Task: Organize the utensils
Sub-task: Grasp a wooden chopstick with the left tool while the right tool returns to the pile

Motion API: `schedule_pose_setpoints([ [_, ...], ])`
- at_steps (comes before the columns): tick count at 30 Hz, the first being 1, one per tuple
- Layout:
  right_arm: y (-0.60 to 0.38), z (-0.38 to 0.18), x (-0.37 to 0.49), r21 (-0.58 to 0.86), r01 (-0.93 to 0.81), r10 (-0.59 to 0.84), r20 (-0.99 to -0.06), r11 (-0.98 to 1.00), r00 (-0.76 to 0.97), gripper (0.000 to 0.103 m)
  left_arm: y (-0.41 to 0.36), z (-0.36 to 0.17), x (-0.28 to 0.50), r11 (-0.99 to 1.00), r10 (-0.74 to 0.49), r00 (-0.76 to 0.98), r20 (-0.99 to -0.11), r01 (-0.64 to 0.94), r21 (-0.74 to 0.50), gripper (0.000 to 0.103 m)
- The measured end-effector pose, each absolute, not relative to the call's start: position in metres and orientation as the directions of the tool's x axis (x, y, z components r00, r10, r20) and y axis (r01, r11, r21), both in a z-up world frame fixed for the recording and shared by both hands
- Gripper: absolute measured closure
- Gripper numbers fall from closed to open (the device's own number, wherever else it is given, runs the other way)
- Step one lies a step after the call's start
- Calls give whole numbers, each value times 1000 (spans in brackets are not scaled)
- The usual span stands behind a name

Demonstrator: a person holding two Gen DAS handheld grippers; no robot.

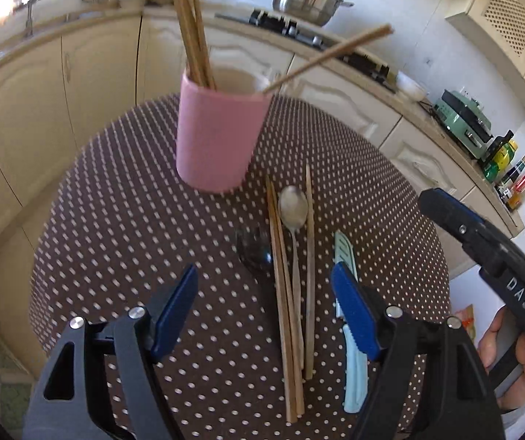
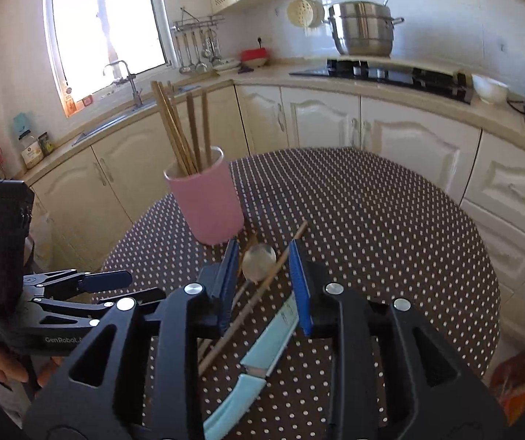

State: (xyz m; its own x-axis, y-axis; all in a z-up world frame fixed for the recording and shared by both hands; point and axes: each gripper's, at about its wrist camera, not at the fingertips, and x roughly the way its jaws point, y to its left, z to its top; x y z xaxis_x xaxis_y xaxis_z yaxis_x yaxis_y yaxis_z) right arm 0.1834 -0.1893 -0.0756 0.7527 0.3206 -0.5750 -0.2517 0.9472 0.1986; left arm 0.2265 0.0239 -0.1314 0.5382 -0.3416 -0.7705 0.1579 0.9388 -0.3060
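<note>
Utensils lie loose on my dotted table, just near of the pink cup that already holds several chopsticks. From large to small: a pale blue knife at right, loose chopsticks, a steel spoon between them. My left gripper hangs wide open above them and my right gripper stands partly open, both empty; I should straddle one chopstick squarely, then close.

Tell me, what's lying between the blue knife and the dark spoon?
Chopsticks and a silver spoon lie between the blue knife and dark spoon, seen from the left wrist.
</note>
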Motion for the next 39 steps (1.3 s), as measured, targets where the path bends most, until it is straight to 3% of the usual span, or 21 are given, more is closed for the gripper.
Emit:
schedule_pose_setpoints([
  [3, -192, -89, 183, 211, -243, 321, -596, 947, 736, 57, 17, -142, 235, 932, -361, 504, -784, 161, -325, 48],
  [6, -196, -99, 186, 227, -237, 327, -616, 945, 717, 57, 9, -152, 247, 923, -383, 465, -798, 158, -351, 62],
  [16, -213, -125, 203, 273, -199, 333, -655, 941, 679, 57, -16, -155, 298, 945, -326, 450, -832, 156, -286, 63],
  [24, -222, -138, 218, 297, -183, 341, -671, 937, 659, 57, -34, -175, 325, 957, -284, 397, -873, 180, -229, 86],
  [33, -225, -144, 233, 311, -186, 354, -679, 932, 643, 57, -59, -183, 344, 971, -200, 383, -902, 198, -132, 86],
  [35, -224, -145, 235, 309, -188, 356, -682, 932, 639, 57, -64, -184, 345, 970, -203, 386, -900, 207, -130, 94],
  [39, -221, -148, 244, 314, -188, 361, -695, 930, 622, 57, -65, -182, 343, 963, -238, 397, -887, 219, -160, 97],
])
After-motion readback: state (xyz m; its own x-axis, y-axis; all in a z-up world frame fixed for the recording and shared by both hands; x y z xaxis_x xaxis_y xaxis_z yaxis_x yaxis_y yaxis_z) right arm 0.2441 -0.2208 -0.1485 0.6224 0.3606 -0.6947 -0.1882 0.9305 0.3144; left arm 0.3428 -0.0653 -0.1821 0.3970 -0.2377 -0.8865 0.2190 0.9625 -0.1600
